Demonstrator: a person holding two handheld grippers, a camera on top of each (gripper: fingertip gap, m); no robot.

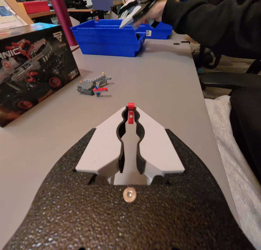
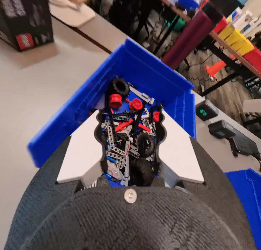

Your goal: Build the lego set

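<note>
The left gripper (image 1: 131,109) is pinching a small red lego piece (image 1: 130,114) between its narrowed jaws, hovering over bare grey table (image 1: 155,81), well apart from the partly built grey model (image 1: 93,85) lying near the set's box (image 1: 32,71). The right gripper (image 2: 129,113) is hanging with jaws wide and empty over the blue bin (image 2: 148,68) of loose lego parts (image 2: 127,133), inside its walls near the table's far edge.
</note>
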